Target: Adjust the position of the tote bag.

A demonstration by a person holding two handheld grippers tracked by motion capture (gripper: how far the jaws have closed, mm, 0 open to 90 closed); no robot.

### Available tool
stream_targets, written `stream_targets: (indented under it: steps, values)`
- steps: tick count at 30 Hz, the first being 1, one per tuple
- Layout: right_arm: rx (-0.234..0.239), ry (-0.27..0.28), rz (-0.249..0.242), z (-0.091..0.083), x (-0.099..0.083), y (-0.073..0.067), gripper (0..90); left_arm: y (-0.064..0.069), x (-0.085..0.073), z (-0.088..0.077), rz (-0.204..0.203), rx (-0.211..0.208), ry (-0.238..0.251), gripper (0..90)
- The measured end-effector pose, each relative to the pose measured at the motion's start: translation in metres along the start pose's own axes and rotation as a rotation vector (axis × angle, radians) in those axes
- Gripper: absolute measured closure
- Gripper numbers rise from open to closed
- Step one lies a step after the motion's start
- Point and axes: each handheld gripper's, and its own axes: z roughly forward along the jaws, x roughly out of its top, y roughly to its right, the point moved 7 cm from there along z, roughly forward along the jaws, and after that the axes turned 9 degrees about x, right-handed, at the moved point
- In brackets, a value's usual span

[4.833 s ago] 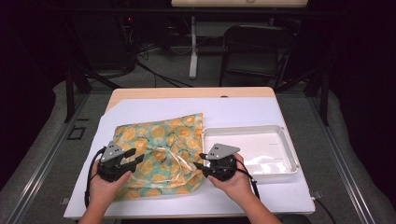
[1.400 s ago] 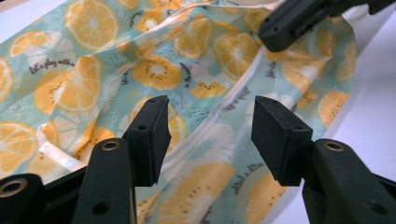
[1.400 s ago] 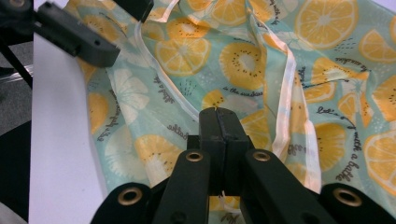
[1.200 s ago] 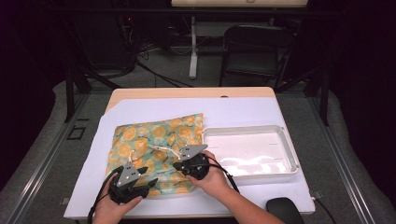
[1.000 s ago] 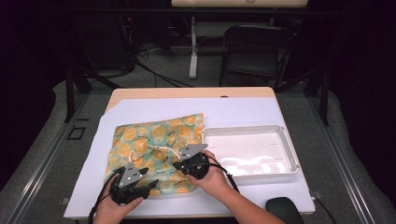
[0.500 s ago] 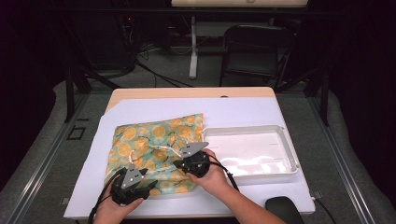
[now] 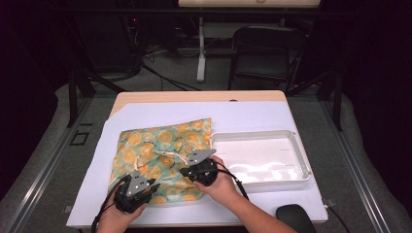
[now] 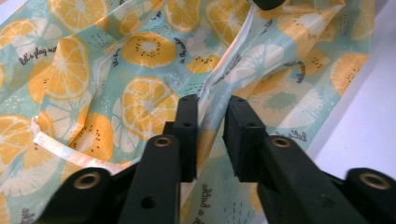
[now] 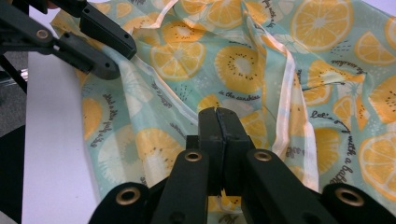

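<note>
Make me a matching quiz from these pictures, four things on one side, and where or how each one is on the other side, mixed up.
Things:
1. fruit-print cloth
2. white tray
3. left gripper
4. right gripper

Places or states:
A. fingers pressed together on the cloth
B. sits on the table's right half, nothing in it
C. spread rumpled on the table's left half
D. at the cloth's near edge; its fingers have just been closing, a fold of cloth standing between them with a gap still showing

Pairs: 1-C, 2-B, 3-D, 4-A
</note>
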Motion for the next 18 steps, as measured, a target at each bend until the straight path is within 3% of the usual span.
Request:
stream_targets:
  steps: [8,18]
  values:
    - [0.021,0.001,-0.012,0.0,-0.001,-0.006,86.2,-0.002,0.001,-0.002,-0.012,-0.009,0.007,86.6]
    - [0.005,0.042,-0.01,-0.012,0.004,-0.009,76.3,-0.006,0.003,-0.003,-0.034,-0.002,0.014,89.8]
